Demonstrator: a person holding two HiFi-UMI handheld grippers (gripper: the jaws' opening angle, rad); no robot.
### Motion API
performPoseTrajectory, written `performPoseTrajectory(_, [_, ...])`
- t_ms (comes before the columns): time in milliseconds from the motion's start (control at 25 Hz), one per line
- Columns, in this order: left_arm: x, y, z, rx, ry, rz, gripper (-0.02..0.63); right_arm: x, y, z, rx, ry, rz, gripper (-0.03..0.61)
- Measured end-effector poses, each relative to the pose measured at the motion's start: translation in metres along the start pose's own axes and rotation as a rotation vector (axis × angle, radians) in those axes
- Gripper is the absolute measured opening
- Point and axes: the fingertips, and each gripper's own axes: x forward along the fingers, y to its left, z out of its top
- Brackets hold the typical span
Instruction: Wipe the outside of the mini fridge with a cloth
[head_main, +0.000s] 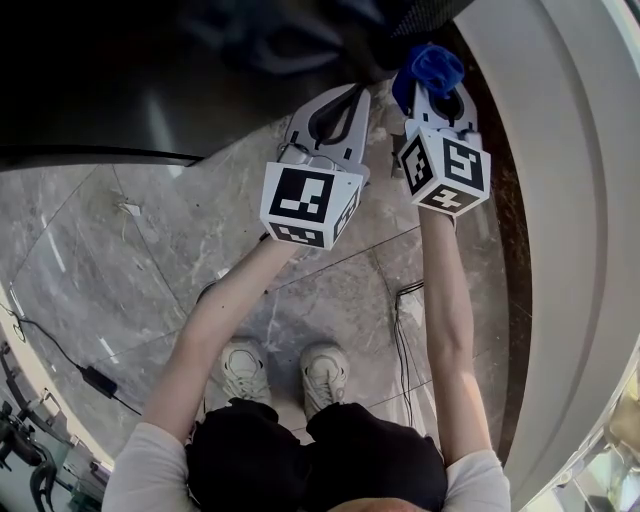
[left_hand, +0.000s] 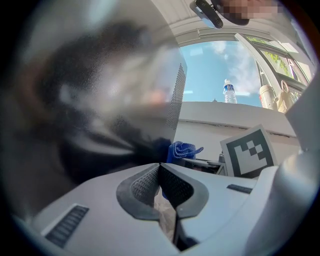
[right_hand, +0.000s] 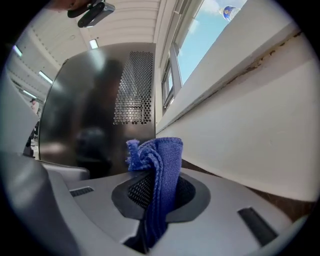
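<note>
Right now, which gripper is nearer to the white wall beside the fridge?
Right. The right gripper, shut on the blue cloth, is close beside the white wall; the left gripper, shut with nothing in it, is on its far side, farther from the wall.

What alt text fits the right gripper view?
The right gripper has its jaws shut on a blue cloth that sticks up between them. Ahead stands the fridge, dark and shiny, with a perforated vent; a white wall runs along the right.
</note>
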Motion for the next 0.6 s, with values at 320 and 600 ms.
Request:
performPoseTrajectory(320, [-0.011, 0.006, 0.01, 0.014, -0.023, 0.009, 0.005, 0.0, -0.004, 0.001, 0.023, 0.002, -0.044, 0.052])
performPoseTrajectory(600, [-0.043, 0.022, 0.009, -0.009, -0.014, 0.058, 0.003, -0.022, 0.025, 0.005, 0.109, -0.019, -0.017, 0.052])
